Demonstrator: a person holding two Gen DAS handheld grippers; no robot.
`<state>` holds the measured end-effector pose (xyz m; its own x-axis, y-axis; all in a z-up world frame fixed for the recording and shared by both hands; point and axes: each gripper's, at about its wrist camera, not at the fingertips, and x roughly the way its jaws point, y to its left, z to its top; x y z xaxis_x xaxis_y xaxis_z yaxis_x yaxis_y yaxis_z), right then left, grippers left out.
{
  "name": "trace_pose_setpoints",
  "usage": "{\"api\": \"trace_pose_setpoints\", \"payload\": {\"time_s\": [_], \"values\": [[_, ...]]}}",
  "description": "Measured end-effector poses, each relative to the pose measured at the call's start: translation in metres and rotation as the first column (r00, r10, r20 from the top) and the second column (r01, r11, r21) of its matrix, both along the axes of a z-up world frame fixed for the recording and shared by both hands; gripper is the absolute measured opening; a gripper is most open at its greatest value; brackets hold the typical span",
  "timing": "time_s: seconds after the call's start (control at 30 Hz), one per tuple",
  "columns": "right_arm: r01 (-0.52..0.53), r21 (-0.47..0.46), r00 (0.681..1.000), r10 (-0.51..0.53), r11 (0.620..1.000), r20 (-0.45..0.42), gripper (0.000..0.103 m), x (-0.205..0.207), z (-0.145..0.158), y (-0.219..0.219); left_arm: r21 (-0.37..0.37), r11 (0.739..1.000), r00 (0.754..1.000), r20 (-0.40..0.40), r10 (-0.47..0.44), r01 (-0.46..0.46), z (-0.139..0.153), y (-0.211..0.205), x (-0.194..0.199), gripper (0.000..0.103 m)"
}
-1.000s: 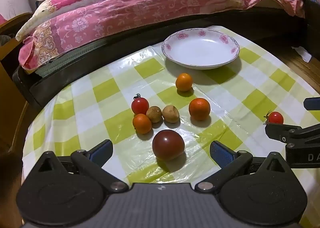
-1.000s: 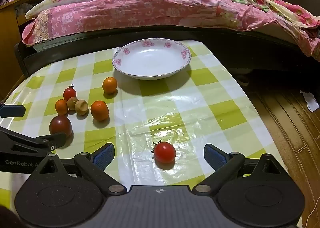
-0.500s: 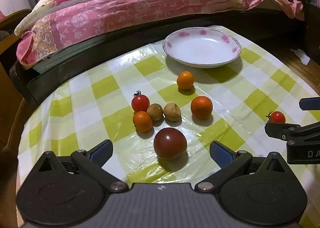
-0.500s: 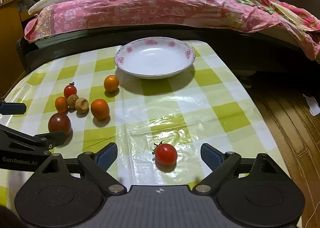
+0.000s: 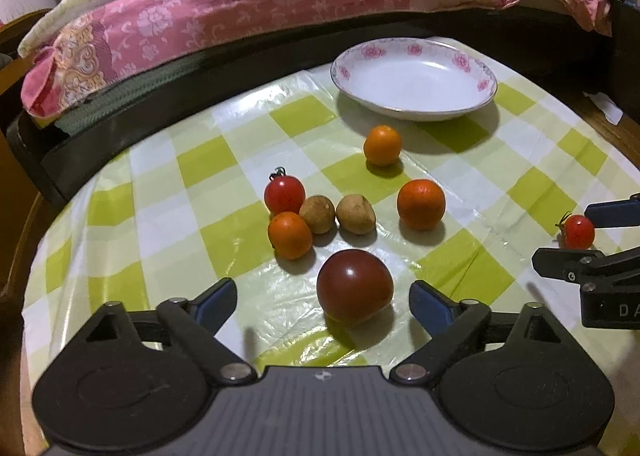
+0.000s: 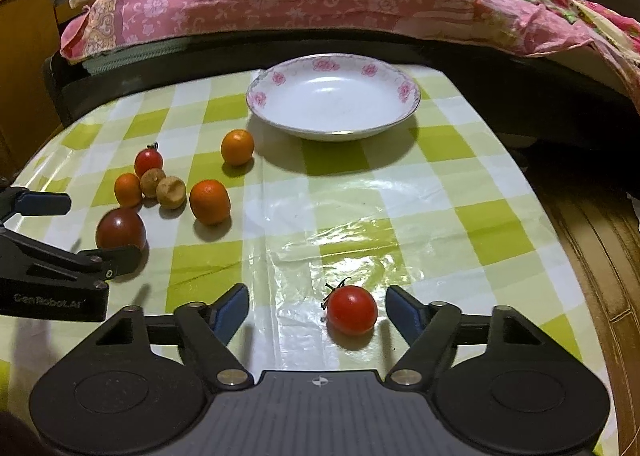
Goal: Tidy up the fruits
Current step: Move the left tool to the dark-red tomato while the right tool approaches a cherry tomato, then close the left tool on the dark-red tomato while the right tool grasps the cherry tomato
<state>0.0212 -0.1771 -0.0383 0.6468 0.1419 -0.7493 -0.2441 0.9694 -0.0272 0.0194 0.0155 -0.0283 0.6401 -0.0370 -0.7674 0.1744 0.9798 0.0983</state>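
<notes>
Checked tablecloth (image 5: 240, 159) beside the bed (image 5: 240, 15); left claw (image 5: 322, 298) and right claw (image 6: 316, 306) gape wide.

The left black two-finger gripper with blue pads (image 5: 322, 302) is low over the surface, its fingers (image 5: 212, 302) spread wide and level, pointing forward. Nothing is clamped between them; both pads are apart from anything. In the right wrist view its side shows at the left edge, the two fingers one above the other with a clear gap between them.

The right black two-finger gripper with blue pads (image 6: 316, 308) is also low over the surface, its fingers (image 6: 404, 310) wide apart and pointing forward, gripping nothing. The two grippers sit side by side, near one another.
</notes>
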Motion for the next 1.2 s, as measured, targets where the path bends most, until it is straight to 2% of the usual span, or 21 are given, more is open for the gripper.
{"api": "trace_pose_setpoints", "payload": {"time_s": [0.07,0.13,0.23,0.43,0.63,0.77,0.83,0.97,1.1,1.2], "values": [[-0.005,-0.002,1.0,0.005,1.0,-0.003,0.061,0.001,-0.002,0.0,-0.012,1.0,1.0,-0.01,-0.004,0.004,-0.002,0.001,0.002,0.09],[-0.008,-0.001,1.0,0.008,1.0,-0.013,0.058,0.002,-0.005,-0.001,-0.017,1.0,1.0,-0.021,-0.006,0.006,-0.004,0.001,0.005,0.08],[-0.003,0.007,1.0,0.003,1.0,-0.026,0.046,0.002,-0.009,-0.005,-0.048,0.999,0.999,-0.046,-0.014,0.012,-0.007,0.003,0.007,0.071],[-0.013,0.017,1.0,0.014,1.0,-0.022,0.043,0.0,-0.011,-0.009,-0.065,0.998,0.998,-0.06,-0.032,0.028,-0.009,0.002,0.008,0.064],[-0.037,0.014,0.999,0.037,0.999,-0.004,0.042,-0.005,-0.012,-0.012,-0.071,0.997,0.997,-0.06,-0.038,0.033,-0.009,0.003,0.009,0.063],[-0.036,0.026,0.999,0.036,0.999,0.01,0.048,-0.008,-0.009,-0.015,-0.072,0.997,0.997,-0.059,-0.041,0.037,-0.009,0.003,0.009,0.064],[-0.033,0.015,0.999,0.032,0.999,0.031,0.056,-0.009,-0.007,-0.016,-0.073,0.997,0.998,-0.058,-0.037,0.033,-0.01,0.003,0.009,0.064],[-0.023,0.013,0.998,0.022,1.0,0.055,0.056,-0.01,-0.003,-0.02,-0.07,0.997,0.998,-0.054,-0.032,0.028,-0.01,0.002,0.009,0.065],[-0.011,0.007,1.0,0.011,1.0,0.015,0.051,-0.003,-0.01,-0.021,-0.066,0.997,0.998,-0.052,-0.033,0.03,-0.01,0.001,0.009,0.064],[-0.007,-0.003,1.0,0.007,1.0,0.009,0.038,-0.002,-0.012,-0.019,-0.081,0.996,0.997,-0.052,-0.051,0.047,-0.009,0.001,0.007,0.053]]}}
